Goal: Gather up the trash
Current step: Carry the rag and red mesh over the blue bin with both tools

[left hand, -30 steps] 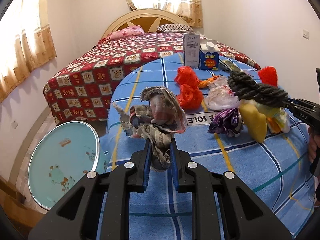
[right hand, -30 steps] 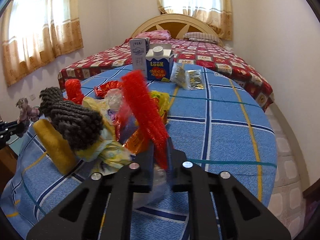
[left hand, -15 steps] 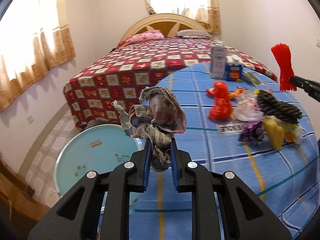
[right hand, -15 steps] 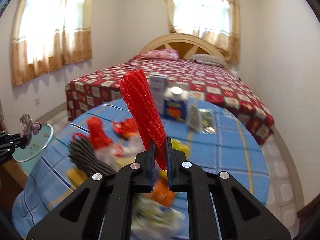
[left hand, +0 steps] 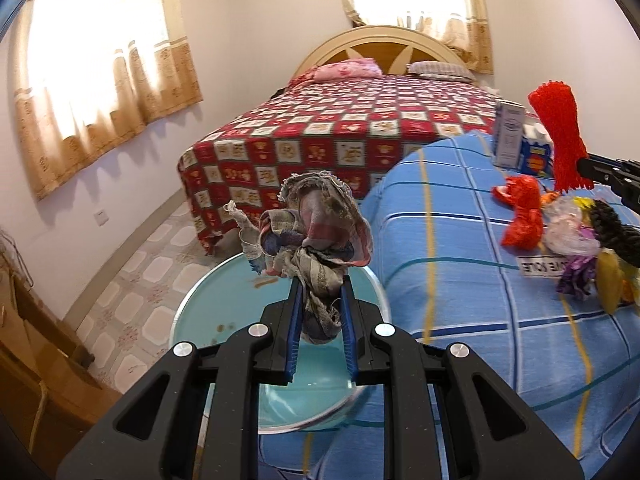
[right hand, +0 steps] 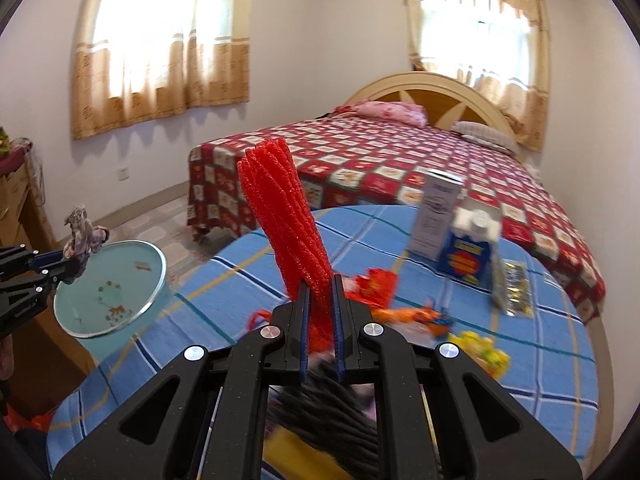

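Red foam netting stands upright, pinched at its lower end in the right tongs, pads pressed tight on it, held above the table covered in a blue checked cloth. Left tongs clamp a crumpled, frayed rag in grey, pink and blue, the bunch sticking up above the blue pads. Below and behind the rag sits a round pale-blue basin with a metal rim, just beside the table's edge, some small brown bits on its bottom. In the right wrist view the left tongs show at the far left with the rag over the basin's near rim. In the left wrist view the right tongs come in from the right edge with the netting raised over the pile of trash. On the table: red plastic bag, clear crinkled plastic, dark braided rope, purple wrapper, yellow piece, a white label. Further back a grey carton and a blue milk carton stand upright side by side, a foil packet just beside them. Behind the table is a bed with a red checked cover.
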Tool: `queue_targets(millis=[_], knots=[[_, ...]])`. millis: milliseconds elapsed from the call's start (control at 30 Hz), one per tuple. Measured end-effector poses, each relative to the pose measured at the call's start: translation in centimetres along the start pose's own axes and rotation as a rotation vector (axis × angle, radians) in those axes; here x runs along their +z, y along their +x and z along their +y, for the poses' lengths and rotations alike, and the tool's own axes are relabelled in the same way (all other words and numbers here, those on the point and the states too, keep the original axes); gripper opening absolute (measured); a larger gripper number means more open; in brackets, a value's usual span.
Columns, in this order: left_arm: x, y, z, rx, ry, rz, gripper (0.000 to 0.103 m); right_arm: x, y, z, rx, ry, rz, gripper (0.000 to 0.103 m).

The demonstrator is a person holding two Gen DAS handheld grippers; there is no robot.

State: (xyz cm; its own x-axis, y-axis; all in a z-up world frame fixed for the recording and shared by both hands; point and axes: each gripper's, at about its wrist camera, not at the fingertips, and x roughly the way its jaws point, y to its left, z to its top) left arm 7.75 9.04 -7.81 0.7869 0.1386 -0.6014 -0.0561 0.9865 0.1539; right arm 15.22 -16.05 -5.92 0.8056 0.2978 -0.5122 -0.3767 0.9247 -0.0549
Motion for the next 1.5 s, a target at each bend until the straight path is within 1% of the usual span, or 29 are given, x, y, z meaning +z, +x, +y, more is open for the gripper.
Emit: queue_targets(millis=[267, 533, 733, 1067, 1300, 1500], knots=[[0.0, 0.0, 2.2, 0.062, -0.021, 0.0, 0.018, 1.8, 3.4, 4.1, 0.073, -0.06, 0.012, 0.011], [-0.2, 0.3, 3.7, 0.09, -0.042, 0.015, 0.018, 2.5, 6.1, 7.6, 0.131, -0.11, 0.031, 0.011], [-0.5, 0.4, 4.5, 0.11, -0.052, 0.027, 0.019, 2.8, 7.6, 9.4, 0.161, -0.137, 0.043, 0.011], [-0.7, -0.1, 6.4, 0.146, -0.084, 0.028, 0.019, 3.1, 9.5, 12.8, 0.218, -0.198, 0.065, 0.011], [-0.7, -0.1, 6.7, 0.165, -0.094, 0.039, 0.019, 3.1, 10.5, 14.9, 0.246, -0.237, 0.079, 0.011], [-0.5, 0.0, 6.3, 0.163, -0.098, 0.039, 0.019, 2.8, 10.8, 16.0, 0.259, -0.255, 0.089, 0.011]])
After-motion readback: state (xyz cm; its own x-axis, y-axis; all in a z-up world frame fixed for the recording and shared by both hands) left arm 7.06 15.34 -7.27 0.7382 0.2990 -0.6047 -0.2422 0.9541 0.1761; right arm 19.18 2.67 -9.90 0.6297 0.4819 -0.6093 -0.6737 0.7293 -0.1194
